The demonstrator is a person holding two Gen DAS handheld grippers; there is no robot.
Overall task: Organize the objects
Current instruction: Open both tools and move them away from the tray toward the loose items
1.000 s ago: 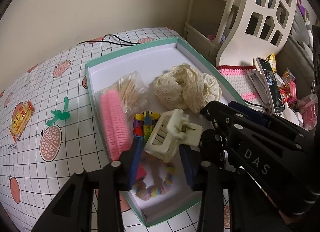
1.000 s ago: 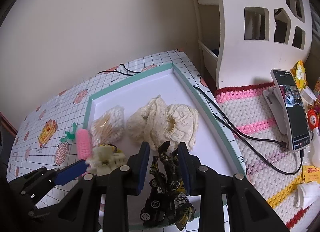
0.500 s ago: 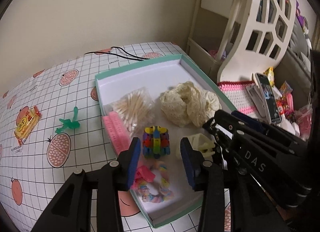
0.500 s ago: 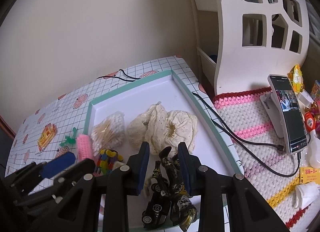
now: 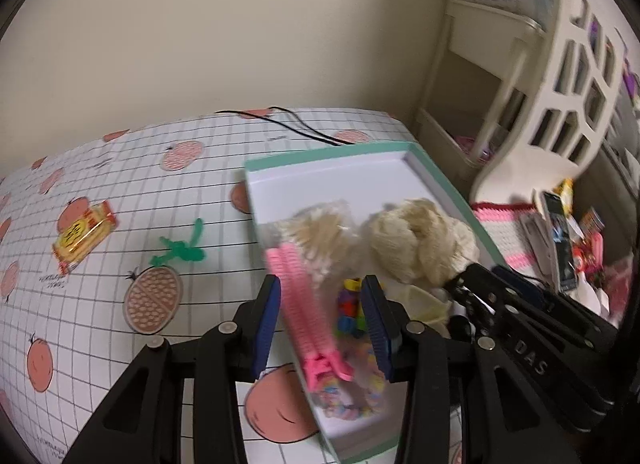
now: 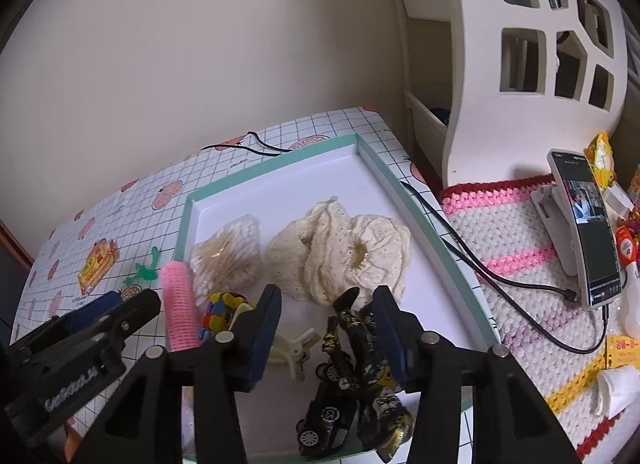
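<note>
A teal-rimmed white tray (image 6: 272,161) (image 5: 320,153) holds a cream lace scrunchie (image 6: 340,256), a bag of cotton swabs (image 6: 228,252), a pink hair roller (image 6: 180,304) (image 5: 304,304), a colourful block toy (image 6: 218,312), a cream hair claw (image 6: 294,348) and a bead bracelet (image 5: 352,396). My left gripper (image 5: 322,324) hovers over the tray's near left corner, its jaws opening with nothing held. My right gripper (image 6: 328,328) straddles a black toy car (image 6: 352,344) lying in the tray. Its jaws are opening, and the left pad stands clear of the toy.
On the checked cloth left of the tray lie a green clip (image 5: 182,250) and a yellow snack packet (image 5: 84,236). To the right, a phone on a stand (image 6: 588,232) with a black cable (image 6: 480,264) sits on a crochet mat. A white shelf unit (image 6: 540,43) stands behind.
The cream claw, earlier at my left fingertips, now lies in the tray. My left gripper has pulled back and to the left. The right jaws have widened around the black toy.
</note>
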